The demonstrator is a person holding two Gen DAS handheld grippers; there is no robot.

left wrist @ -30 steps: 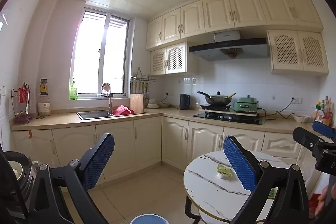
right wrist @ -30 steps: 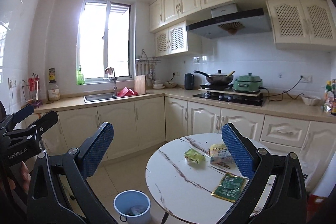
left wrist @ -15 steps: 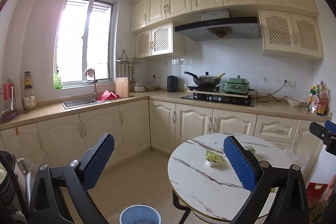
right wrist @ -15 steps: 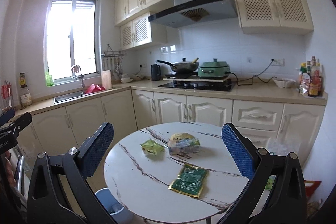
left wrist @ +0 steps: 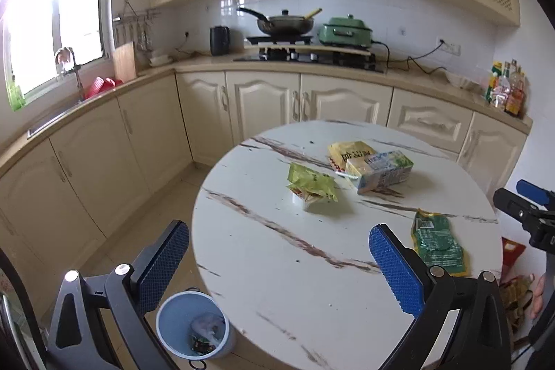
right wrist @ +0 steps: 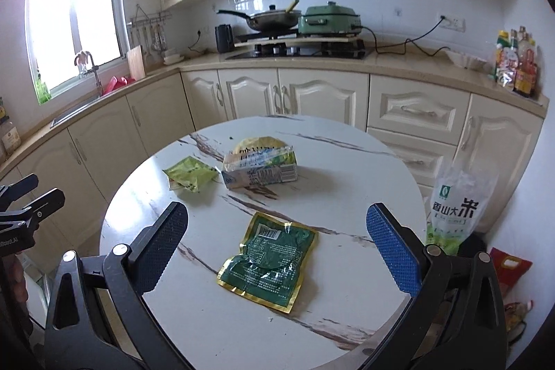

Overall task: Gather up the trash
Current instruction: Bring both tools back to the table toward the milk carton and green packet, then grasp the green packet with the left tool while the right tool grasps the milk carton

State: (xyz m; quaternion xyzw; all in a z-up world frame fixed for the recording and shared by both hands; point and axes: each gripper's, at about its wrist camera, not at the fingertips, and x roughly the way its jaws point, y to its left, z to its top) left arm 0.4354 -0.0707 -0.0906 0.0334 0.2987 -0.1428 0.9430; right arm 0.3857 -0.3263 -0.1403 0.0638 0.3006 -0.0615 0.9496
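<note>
A round marble table (left wrist: pixel 284 269) (right wrist: pixel 215 318) carries trash: a dark green foil packet (right wrist: pixel 269 260) (left wrist: pixel 437 243), a lime green wrapper (left wrist: pixel 311 184) (right wrist: pixel 190 177), a drink carton (left wrist: pixel 380 170) (right wrist: pixel 260 169) and a yellow bag (left wrist: pixel 348 151) behind it. A blue bin (left wrist: pixel 192 328) with some trash stands on the floor at the table's left. My left gripper (left wrist: pixel 277 269) is open and empty above the table's near left. My right gripper (right wrist: pixel 277 252) is open and empty, hovering over the dark green packet.
Cream cabinets and a counter (left wrist: pixel 312 68) with stove, pan and green cooker run behind. A rice bag (right wrist: pixel 458 207) stands right of the table. Red and other bags (right wrist: pixel 508 269) lie on the floor at the right. A sink (right wrist: pixel 79 106) is at the left.
Both grippers have tilted down and moved in toward the table. The table and its trash now fill the lower views, and the bin has come into the left view.
</note>
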